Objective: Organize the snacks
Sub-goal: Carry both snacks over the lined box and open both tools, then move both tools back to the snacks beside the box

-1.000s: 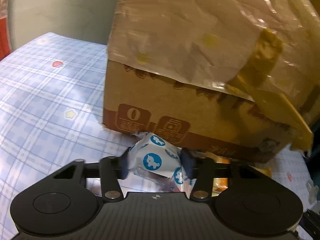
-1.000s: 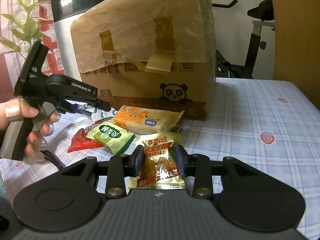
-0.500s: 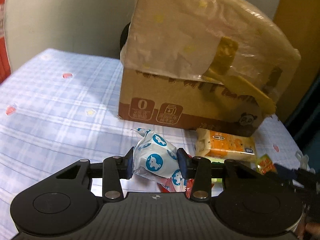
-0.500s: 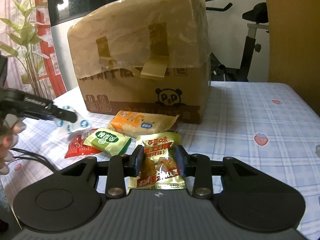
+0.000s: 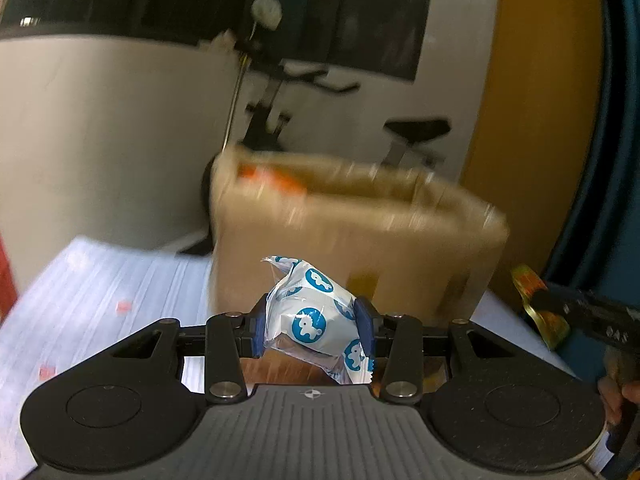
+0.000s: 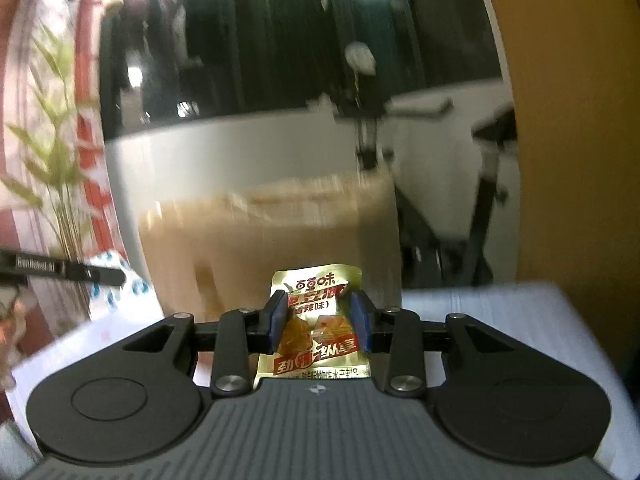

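My left gripper (image 5: 310, 326) is shut on a white snack packet with blue animal prints (image 5: 316, 316) and holds it in the air in front of the cardboard box (image 5: 352, 236). My right gripper (image 6: 319, 322) is shut on a gold snack packet with red lettering (image 6: 318, 328), also lifted, facing the same box (image 6: 272, 236). The box's open top shows something orange inside (image 5: 272, 178). The right gripper and its gold packet show at the right edge of the left wrist view (image 5: 540, 304). The left gripper's finger and white packet show at the left of the right wrist view (image 6: 108, 280).
The box stands on a table with a blue checked cloth (image 5: 100, 292). An exercise bike (image 5: 280, 120) and a white wall are behind the box. A green plant (image 6: 52, 184) stands at the left, an orange panel (image 6: 568, 140) at the right. Both views are motion-blurred.
Both grippers have risen with their packets from table level to about the height of the box's top. The other snacks on the table have dropped out of view.
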`<move>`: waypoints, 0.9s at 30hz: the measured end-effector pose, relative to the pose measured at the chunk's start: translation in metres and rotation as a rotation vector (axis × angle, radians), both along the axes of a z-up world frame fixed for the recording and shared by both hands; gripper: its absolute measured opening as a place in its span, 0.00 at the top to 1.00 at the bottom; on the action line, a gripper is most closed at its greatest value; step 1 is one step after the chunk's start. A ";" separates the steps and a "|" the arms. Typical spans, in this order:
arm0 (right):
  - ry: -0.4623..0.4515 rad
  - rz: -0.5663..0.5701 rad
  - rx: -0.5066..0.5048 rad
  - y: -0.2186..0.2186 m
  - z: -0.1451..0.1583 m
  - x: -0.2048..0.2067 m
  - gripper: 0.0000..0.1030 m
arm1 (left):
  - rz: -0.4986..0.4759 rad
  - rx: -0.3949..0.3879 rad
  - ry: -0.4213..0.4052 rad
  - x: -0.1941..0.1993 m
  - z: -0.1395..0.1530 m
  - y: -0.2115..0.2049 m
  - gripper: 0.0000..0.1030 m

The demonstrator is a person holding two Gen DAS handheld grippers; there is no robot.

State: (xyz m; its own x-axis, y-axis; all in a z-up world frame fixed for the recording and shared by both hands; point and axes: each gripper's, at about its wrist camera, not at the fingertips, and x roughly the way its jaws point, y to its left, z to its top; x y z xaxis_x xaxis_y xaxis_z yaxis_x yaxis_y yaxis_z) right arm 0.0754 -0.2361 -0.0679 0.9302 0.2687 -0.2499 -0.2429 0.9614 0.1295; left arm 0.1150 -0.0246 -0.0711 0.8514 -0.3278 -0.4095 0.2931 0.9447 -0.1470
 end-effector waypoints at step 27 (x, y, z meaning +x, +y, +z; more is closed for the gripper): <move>-0.035 -0.013 -0.069 0.036 0.045 0.109 0.40 | -0.054 -0.031 0.021 0.109 0.045 -0.057 0.37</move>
